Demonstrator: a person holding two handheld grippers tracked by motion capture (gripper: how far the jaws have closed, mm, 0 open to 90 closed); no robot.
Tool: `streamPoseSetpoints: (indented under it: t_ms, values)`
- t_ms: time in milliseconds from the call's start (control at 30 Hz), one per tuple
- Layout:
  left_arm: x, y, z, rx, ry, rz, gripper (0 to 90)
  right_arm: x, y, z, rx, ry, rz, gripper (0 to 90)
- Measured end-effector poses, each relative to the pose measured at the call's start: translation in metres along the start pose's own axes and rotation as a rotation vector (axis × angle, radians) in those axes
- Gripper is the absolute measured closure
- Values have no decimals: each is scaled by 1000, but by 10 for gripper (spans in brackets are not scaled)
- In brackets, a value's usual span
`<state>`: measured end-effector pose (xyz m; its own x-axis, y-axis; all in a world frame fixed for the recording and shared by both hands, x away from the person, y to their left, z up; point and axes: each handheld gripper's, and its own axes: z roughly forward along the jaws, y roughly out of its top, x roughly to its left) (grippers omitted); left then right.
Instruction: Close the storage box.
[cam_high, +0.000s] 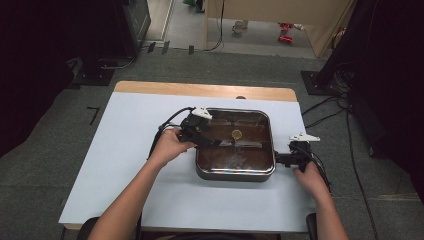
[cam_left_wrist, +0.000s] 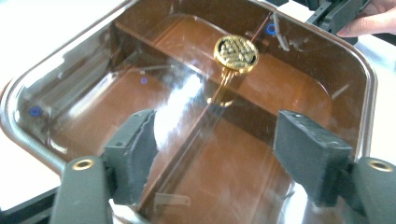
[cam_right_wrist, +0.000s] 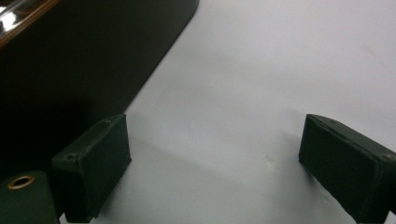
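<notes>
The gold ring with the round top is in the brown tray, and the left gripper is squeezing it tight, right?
Not quite. The gold ring does lie in the brown tray, but the left gripper is not squeezing it. The left gripper view shows its jaws standing apart with nothing between them, and the ring lies farther on, by the tray's divider.

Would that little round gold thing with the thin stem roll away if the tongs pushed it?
The small round gold ornament on its thin stem looks more likely to tip than roll, since its wide flat head sits atop a narrow stem. It probably is light. On the glossy brown divided tray it may well slide, and its shiny metal could slip between the pads.
</notes>
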<state>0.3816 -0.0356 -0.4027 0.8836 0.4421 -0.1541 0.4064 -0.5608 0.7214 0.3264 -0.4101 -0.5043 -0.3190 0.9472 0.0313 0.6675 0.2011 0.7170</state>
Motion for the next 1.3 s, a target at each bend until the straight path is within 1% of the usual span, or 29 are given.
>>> streamPoseSetpoints:
  t_ms: [100,167,233,367,533,600,733,800,867,900,967,1067,1133,1167,1200,1267,1300]
  values:
    - [2,-7,-10,-30,23,-35,281,0,0,0,-1,0,-1,83]
    - [2,-12,-16,-38,38,-62,275,0,0,0,-1,0,2,83]
    - [2,-19,-22,-65,47,-82,272,0,0,0,-1,0,1,83]
    - [0,-34,-32,-92,97,-83,261,0,0,0,-1,1,2,84]
    - [-1,-51,-42,-114,149,-101,243,0,0,0,0,1,2,83]
    - [-1,-58,-46,-118,162,-104,235,0,0,0,0,1,2,83]
    - [-2,-69,-52,-126,206,-132,226,0,0,0,-1,2,2,83]
    - [-2,-78,-54,-136,218,-141,219,0,0,0,-1,2,4,84]
    - [-2,-87,-54,-131,230,-143,218,0,0,0,-2,2,3,84]
    - [-1,-93,-53,-121,242,-139,218,0,0,0,-2,2,3,84]
    - [-1,-100,-51,-116,251,-152,219,0,0,0,-2,2,3,84]
    - [-3,-115,-48,-111,265,-152,219,0,0,0,-3,2,3,84]
    - [-4,-123,-47,-101,273,-160,220,0,0,0,-3,2,3,83]
    - [-5,-127,-46,-90,284,-154,221,-1,0,0,-3,2,3,83]
    - [-5,-129,-46,-89,292,-143,222,-1,0,0,-3,4,3,83]
    - [-9,-134,-45,-97,308,-89,225,-1,0,0,-4,5,5,83]
    - [-9,-136,-45,-96,303,-79,232,-1,0,0,-4,4,4,84]
